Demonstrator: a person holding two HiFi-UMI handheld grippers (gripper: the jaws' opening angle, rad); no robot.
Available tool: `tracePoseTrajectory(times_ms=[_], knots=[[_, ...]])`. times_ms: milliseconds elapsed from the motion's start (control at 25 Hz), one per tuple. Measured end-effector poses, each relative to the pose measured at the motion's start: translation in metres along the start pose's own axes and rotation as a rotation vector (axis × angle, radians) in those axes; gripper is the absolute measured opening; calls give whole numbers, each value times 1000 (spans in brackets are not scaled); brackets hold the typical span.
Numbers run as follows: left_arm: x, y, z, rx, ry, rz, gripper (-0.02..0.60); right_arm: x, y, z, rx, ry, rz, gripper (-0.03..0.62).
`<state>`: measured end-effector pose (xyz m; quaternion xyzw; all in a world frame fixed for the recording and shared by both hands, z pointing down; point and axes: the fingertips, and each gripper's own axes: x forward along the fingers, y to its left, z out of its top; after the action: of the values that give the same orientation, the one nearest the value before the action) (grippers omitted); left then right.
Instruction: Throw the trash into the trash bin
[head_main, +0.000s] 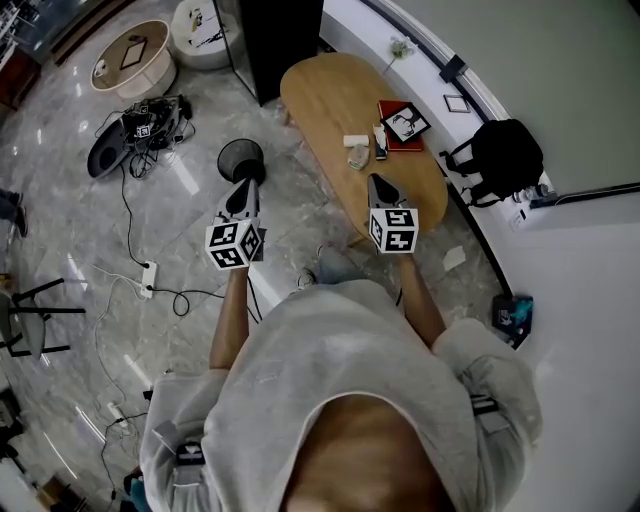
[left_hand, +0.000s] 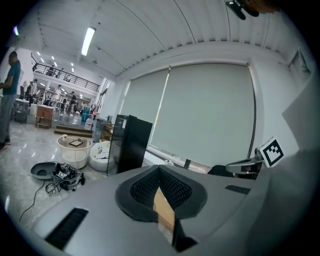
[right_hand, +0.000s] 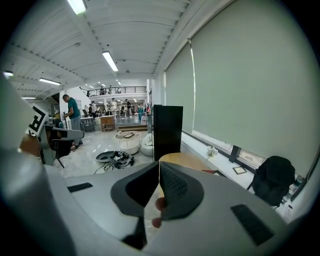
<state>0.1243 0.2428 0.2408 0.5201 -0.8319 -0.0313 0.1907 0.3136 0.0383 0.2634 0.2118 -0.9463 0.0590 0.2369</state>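
The left gripper (head_main: 245, 186) (left_hand: 160, 168) has its jaws closed, and a thin tan strip (left_hand: 163, 205), flat like card, is pinched in the gap behind the tips. The head view does not show the strip at all. The right gripper (head_main: 377, 180) (right_hand: 159, 164) has its jaws fully together. Two small reddish shapes (right_hand: 160, 203) show in the slit behind them, too blurred to name. The black mesh trash bin (head_main: 241, 158) stands on the marble floor just ahead of the left gripper. In the left gripper view the gripper's own grey body hides it. The right gripper hangs over the near end of the oval wooden table (head_main: 320, 90) (right_hand: 185, 161), which carries a red book (head_main: 403, 123) and a pale crumpled piece (head_main: 356, 155) near its middle. Behind the bin and the table rises a tall black cabinet (head_main: 280, 40) (left_hand: 129, 142) (right_hand: 167, 131). A black backpack (head_main: 500, 155) (right_hand: 274, 179) leans on the ledge beyond the table's right side. To the left of the bin lies a tangle of cables (head_main: 150, 125) (left_hand: 62, 175) (right_hand: 117, 157), with a white power strip (head_main: 148, 277) nearer the person and a low round white table (head_main: 130, 55) (left_hand: 75, 150) further off. A scrap of paper (head_main: 455, 259) lies on the floor by the table's right end. The person's grey sweatshirt fills the lower head view and covers the floor directly beneath. In each gripper view the jaws block what sits low ahead — the bin for the left, most of the tabletop for the right.
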Motion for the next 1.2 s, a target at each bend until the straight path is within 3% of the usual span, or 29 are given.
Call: tracePoseTrajectory(times_ms=[400, 840, 1200], knots=[[52, 33, -1, -11, 48, 21, 18, 68, -8, 3, 12, 56, 30, 31], [147, 77, 62, 25, 29, 113, 18, 200, -36, 84, -17, 22, 135, 31], [193, 102, 82, 13, 27, 210, 18, 297, -39, 123, -43, 20, 248, 31]])
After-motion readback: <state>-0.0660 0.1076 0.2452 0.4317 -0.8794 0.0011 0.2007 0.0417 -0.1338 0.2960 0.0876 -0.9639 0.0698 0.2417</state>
